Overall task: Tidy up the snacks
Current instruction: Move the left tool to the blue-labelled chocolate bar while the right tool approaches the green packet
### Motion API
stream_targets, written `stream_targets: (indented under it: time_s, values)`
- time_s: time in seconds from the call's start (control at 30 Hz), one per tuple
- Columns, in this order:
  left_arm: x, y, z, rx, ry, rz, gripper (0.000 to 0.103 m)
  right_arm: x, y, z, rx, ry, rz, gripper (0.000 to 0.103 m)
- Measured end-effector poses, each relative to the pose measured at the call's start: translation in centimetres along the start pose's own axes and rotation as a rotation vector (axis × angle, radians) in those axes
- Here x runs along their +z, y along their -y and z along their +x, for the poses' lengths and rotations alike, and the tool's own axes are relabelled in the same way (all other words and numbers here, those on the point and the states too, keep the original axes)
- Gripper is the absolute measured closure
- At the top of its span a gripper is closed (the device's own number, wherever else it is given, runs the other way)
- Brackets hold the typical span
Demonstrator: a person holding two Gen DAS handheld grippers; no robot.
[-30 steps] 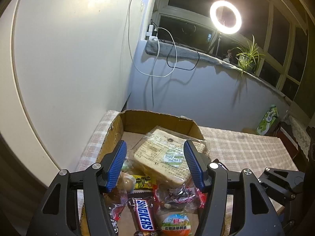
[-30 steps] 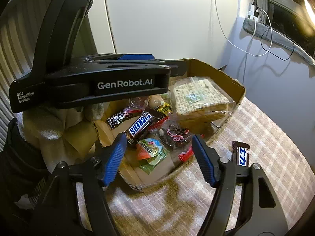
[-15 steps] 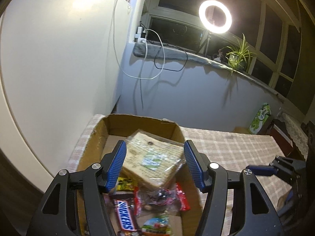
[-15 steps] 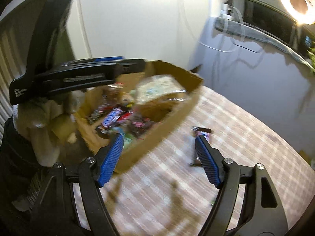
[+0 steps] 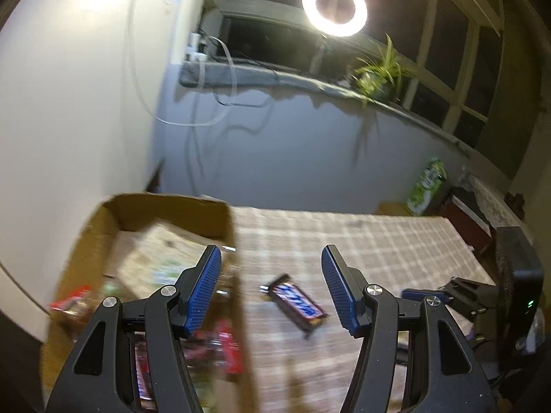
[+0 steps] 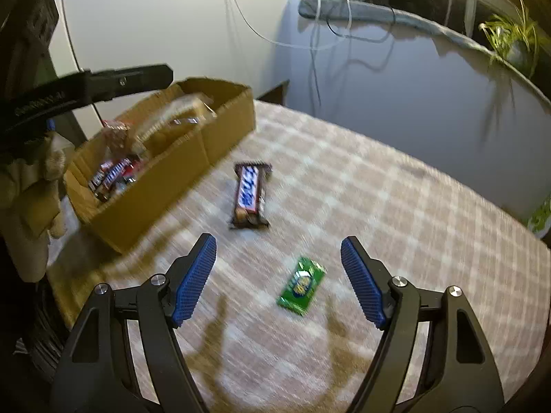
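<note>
**Q:** What could go wrong here, reading left to right?

**A:** At nine o'clock in the right wrist view sits the box point(image 6: 165, 168), already crowded with snacks. The bar point(image 6: 248, 194) lies on the checked desk point(image 6: 396, 206) just beside the box wall, at about twelve o'clock from the right tongs point(image 6: 279, 278). The green packet point(image 6: 302, 286) lies between those tongs' fingers but well below them. Both pairs hang open and hold nothing. The frames are smeared, so a hasty grab could, in my judgement, land off-centre and skid a slick wrapper across the cloth. The left tongs point(image 5: 270, 289), open above the bar with one finger over the box edge, could also clip the cardboard wall or meet the right pair over the same snack.

**Q:** And how do the snacks look?

**A:** The bar is dark brown with a blue-and-white label, flat, crimped at both ends, pointing roughly twelve to six. The packet is small, thin, bright green with a yellow mark, tilted toward one o'clock. Its print is too blurred to read. Neither is in the box yet.
</note>
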State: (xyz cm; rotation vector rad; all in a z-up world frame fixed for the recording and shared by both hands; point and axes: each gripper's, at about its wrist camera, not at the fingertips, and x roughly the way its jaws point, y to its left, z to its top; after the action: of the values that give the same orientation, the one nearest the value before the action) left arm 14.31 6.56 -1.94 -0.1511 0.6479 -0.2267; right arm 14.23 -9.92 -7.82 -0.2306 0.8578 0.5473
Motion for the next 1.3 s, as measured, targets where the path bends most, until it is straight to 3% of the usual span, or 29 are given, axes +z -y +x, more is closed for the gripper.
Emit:
stream_targets:
  time_s: [0.2, 0.3, 0.57, 0.8, 1.13, 1.3]
  values:
    - [-1.3, 3.4, 2.8, -0.048, -0.098, 0.026, 0.043, -2.0, 1.1, 1.4, -0.015, -0.048, 0.067, 0.028]
    - [-2.0, 4.6, 4.2, -0.032, -0.134, 0.042, 0.043, -2.7, 1.3, 2.2, -0.020, -0.072, 0.091, 0.040]
    - [-3.9, 5.3, 7.2, 0.026, -0.217, 0.035, 0.043, -3.1, 1.4, 3.2, -0.042, -0.076, 0.123, 0.047]
    - [-4.6, 5.2, 8.1, 0.073, -0.234, 0.038, 0.043, -2.8, 1.1, 3.7, -0.083, -0.072, 0.090, 0.056]
    - [-5.5, 4.8, 10.1, 0.106, -0.271, 0.050, 0.043, -2.9, 1.8, 3.4, -0.107, -0.084, 0.040, 0.077]
    - [-5.5, 4.9, 10.3, 0.098, -0.264, 0.067, 0.060, -3.0, 2.2, 3.2, -0.093, -0.087, 0.034, 0.078]
